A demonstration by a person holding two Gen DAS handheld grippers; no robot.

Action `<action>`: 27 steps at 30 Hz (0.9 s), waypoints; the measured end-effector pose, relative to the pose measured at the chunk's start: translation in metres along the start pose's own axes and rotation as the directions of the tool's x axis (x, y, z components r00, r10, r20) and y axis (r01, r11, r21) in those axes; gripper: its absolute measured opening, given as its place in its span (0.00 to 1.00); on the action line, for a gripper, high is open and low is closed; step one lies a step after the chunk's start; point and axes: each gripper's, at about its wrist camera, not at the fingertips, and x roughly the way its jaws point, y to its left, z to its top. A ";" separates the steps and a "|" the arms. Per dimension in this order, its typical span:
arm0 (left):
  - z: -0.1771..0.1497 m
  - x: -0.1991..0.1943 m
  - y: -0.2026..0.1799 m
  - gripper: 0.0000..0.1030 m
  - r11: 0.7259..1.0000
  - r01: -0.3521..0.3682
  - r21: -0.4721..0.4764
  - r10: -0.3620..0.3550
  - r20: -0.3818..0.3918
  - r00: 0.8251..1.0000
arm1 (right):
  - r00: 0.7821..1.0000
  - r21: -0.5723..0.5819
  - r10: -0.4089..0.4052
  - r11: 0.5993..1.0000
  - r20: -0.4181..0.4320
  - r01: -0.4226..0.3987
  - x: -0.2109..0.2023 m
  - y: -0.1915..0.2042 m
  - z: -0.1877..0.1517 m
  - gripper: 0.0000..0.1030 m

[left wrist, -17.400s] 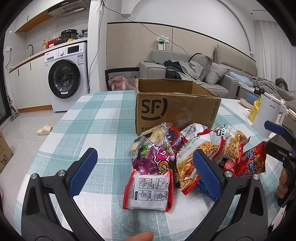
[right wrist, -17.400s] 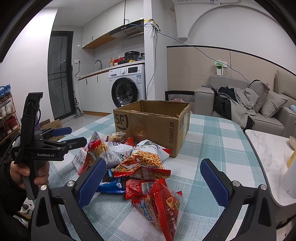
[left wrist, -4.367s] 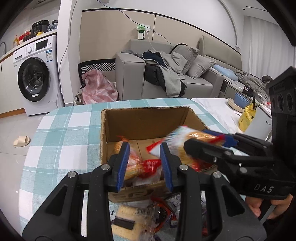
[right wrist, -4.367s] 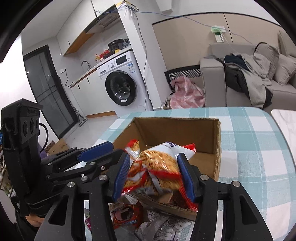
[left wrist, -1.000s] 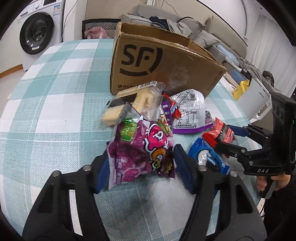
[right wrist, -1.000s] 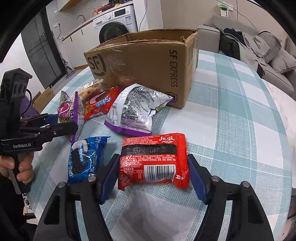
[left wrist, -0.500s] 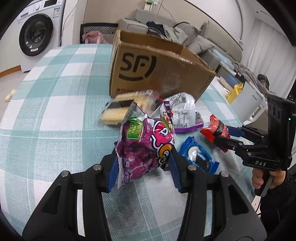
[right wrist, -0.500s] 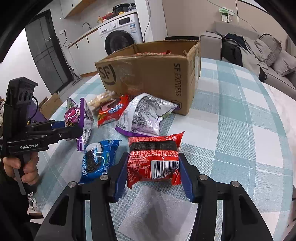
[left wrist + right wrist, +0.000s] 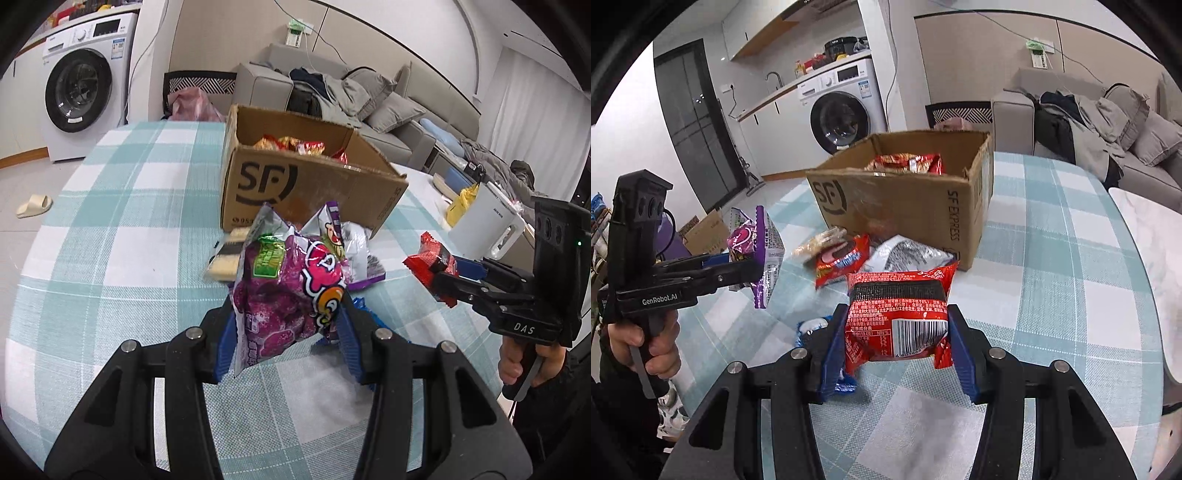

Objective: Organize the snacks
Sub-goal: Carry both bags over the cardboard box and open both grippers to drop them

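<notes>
the left gripper has its jaws closed on a purple snack bag, and the right gripper has its jaws closed on a red noodle packet; both pairs of jaws have just drawn in around these packs, which a second ago lay flat on the checked tablecloth and now hang clear of it. that suggests two more snacks are on their way to the cardboard box.

just past the fingers a blue cookie pack stays on the cloth, and further on lie a cracker pack, a red cookie pack and a silver-purple bag, close to the box front. the box itself stands beyond them, and the sofa and washing machine sit well behind.

the left wrist view shows orange and red packs already in the box, plus a white kettle at the side. the right wrist view alone shows the red cookie pack, and the person's hand on the left gripper's handle.
</notes>
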 end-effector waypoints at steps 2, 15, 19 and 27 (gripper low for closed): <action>0.004 -0.009 -0.003 0.44 1.000 0.000 0.003 0.000 0.016 1.000 | 1.000 -0.006 0.003 1.000 0.018 -0.002 -0.006 0.003 0.004 0.50; 0.041 -0.041 -0.016 0.44 1.000 -0.019 0.013 0.018 0.102 0.995 | 0.991 0.002 -0.001 1.000 0.132 0.001 -0.040 0.014 0.038 0.50; 0.053 -0.042 -0.018 0.44 1.000 -0.023 0.015 0.021 0.119 0.993 | 0.988 0.007 0.000 1.000 0.154 -0.001 -0.043 0.013 0.049 0.50; 0.080 -0.040 -0.020 0.44 0.999 -0.029 0.021 0.026 0.148 0.989 | 0.985 0.021 -0.011 1.000 0.174 0.007 -0.039 0.009 0.070 0.50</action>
